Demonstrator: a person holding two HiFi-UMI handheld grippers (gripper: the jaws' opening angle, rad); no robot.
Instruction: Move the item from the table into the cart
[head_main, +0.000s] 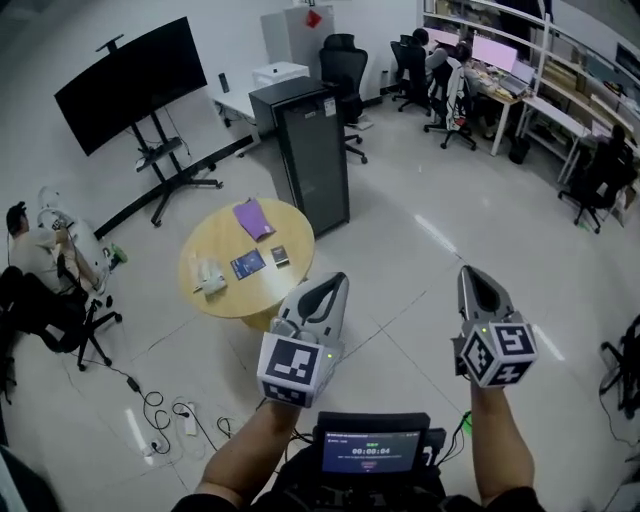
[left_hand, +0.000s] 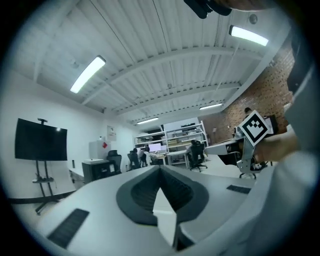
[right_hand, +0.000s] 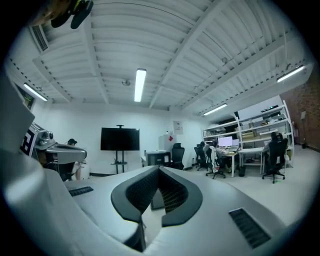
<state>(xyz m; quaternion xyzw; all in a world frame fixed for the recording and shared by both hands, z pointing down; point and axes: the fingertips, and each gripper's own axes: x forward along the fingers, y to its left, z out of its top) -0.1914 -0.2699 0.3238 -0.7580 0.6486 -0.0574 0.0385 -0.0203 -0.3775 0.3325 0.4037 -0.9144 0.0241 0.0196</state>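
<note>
A round wooden table (head_main: 300, 236) stands on the floor ahead of me. On it lie a purple sheet (head_main: 253, 217), a dark blue card (head_main: 247, 264), a small dark box (head_main: 280, 256) and a white object (head_main: 210, 280). No cart shows in any view. My left gripper (head_main: 338, 282) is held level, its tip just right of the table's near edge and apart from it; its jaws (left_hand: 160, 167) meet with nothing between them. My right gripper (head_main: 475, 275) hangs over bare floor farther right, also shut and empty (right_hand: 159, 169).
A black cabinet (head_main: 310, 150) stands right behind the table. A large screen on a wheeled stand (head_main: 130, 85) is at the back left. A seated person (head_main: 40, 250) is at the left, with cables (head_main: 165, 415) on the floor. Desks and office chairs (head_main: 450, 90) fill the far right.
</note>
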